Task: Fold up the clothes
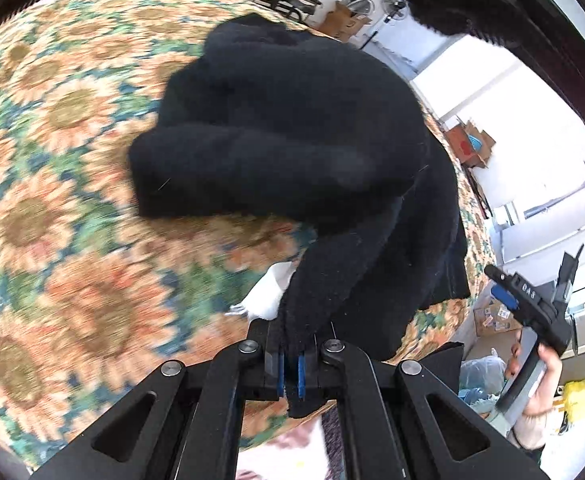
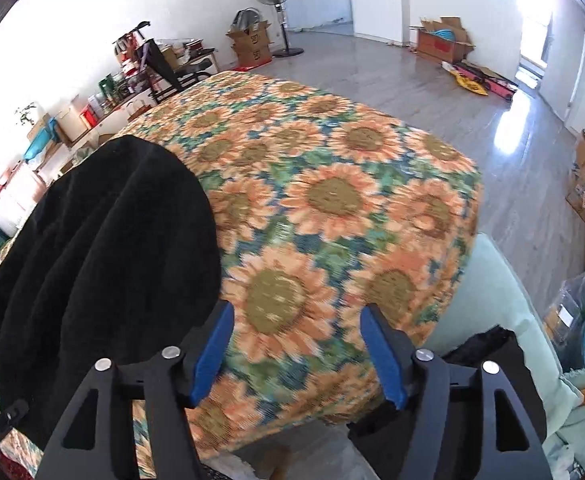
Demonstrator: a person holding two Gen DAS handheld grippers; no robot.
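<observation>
Black fleecy garment [image 1: 276, 128], bunched in thick folds on bench covered by sunflower-print cloth in orange, green and blue [image 1: 52, 168]. One edge of garment drawn down toward camera and pinched between blue pads of left tool [image 1: 291, 374], jaws closed tight on fabric. White tag or scrap [image 1: 266, 292] just beside pinched edge, lying on sunflower cloth. Further black fabric hanging across top right corner of left wrist view. Right tool [image 1: 532, 304] visible at far right of left wrist view, off bench edge, gripped by a hand [image 1: 544, 376].

From right wrist view: right tool [image 2: 296, 352] spread wide, blue pads [image 2: 212, 354] well apart, nothing between them, poised over near edge of sunflower cloth [image 2: 332, 200]. Black garment [image 2: 104, 264] draped at left, just beside left finger of that tool. Pale green cushion [image 2: 504, 312] at right, next to bench corner. Beyond bench: grey floor, standing fan [image 2: 274, 16], cardboard boxes [image 2: 442, 42], cluttered shelf along left wall.
</observation>
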